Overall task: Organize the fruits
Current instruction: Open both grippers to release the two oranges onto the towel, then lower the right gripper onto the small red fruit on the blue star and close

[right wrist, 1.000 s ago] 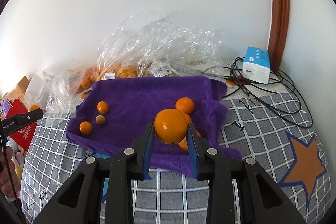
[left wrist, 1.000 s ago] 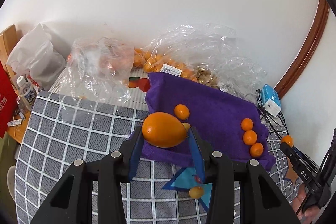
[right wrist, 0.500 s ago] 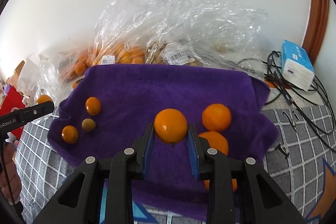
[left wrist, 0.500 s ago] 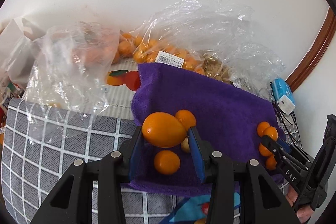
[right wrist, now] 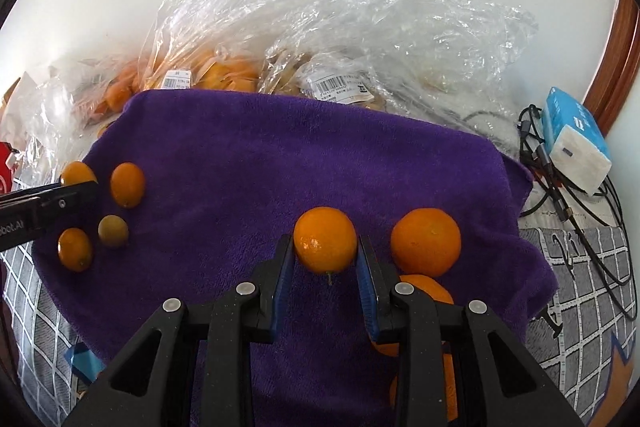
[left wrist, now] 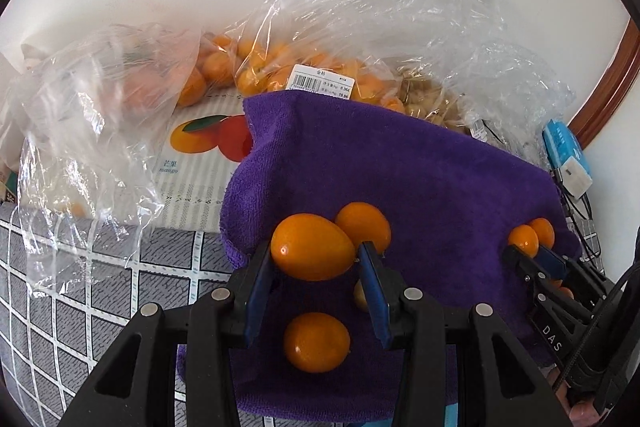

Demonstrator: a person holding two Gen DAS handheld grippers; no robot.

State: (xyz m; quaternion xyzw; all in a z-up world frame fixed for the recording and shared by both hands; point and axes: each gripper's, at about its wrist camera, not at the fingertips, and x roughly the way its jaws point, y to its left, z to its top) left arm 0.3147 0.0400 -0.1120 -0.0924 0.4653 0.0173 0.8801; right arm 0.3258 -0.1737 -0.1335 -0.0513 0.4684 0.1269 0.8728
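A purple towel (left wrist: 420, 179) (right wrist: 280, 155) lies on the checked tablecloth. My left gripper (left wrist: 316, 263) is shut on an oval kumquat (left wrist: 312, 247) above the towel's left end, over two kumquats (left wrist: 316, 341) (left wrist: 366, 227) and a small brownish fruit (left wrist: 360, 295). My right gripper (right wrist: 325, 255) is shut on a round orange (right wrist: 325, 241) above the towel's right part, beside an orange (right wrist: 426, 241) and others partly hidden under the gripper (right wrist: 430, 287). The left gripper shows at the left edge of the right wrist view (right wrist: 44, 203), near kumquats (right wrist: 127, 185) (right wrist: 75, 249).
Clear plastic bags of oranges and kumquats (left wrist: 320, 47) (right wrist: 320, 27) are heaped against the wall behind the towel. A mango-print box (left wrist: 200, 147) lies at the left. A blue and white box (right wrist: 576, 143) and black cables (right wrist: 580, 227) lie at the right.
Both grippers have moved forward over the towel with their fruit still held. The fruit on the towel now looks nearer and larger.
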